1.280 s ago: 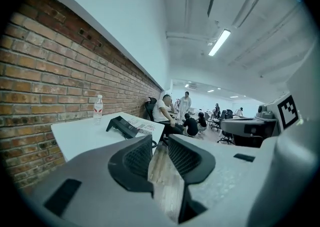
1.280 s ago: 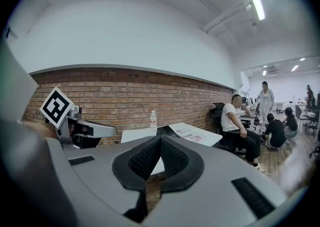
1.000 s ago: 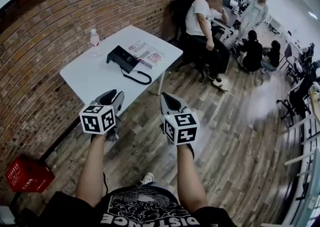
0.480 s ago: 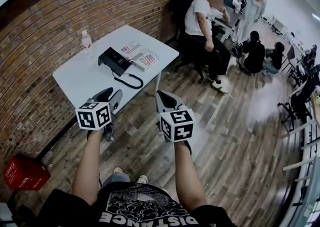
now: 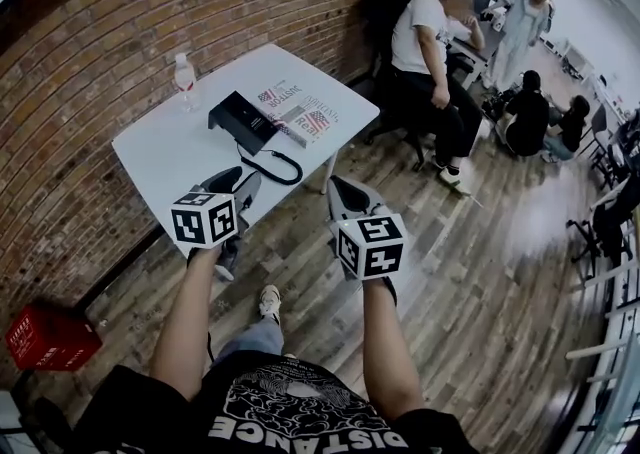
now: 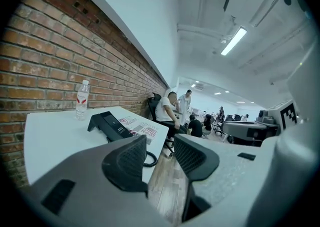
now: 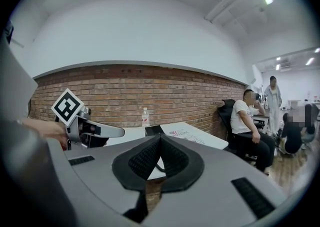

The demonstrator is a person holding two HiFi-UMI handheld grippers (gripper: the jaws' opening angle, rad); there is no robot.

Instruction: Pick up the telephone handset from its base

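White surface (image 5: 160,157) nearer now; left gripper (image 5: 236,184) fingers spreading, nothing between, right gripper (image 5: 342,187) fingers pressed together; handset (image 5: 225,110) untouched on its base (image 5: 256,128), reach looks next.

Telephone (image 5: 243,120) on table (image 5: 160,157), bottle (image 5: 184,77) behind

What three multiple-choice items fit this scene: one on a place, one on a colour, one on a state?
1. Where on the white table is the water bottle? A by the brick wall; B on the printed papers; C at the person's edge.
2. The telephone's colour? A red; B black; C white.
3. The right gripper's jaws? A wide apart; B closed on the handset; C closed together, empty.
1 A: it stands on the wall side. 2 B: its body is black. 3 C: the right gripper view shows them meeting, nothing between.
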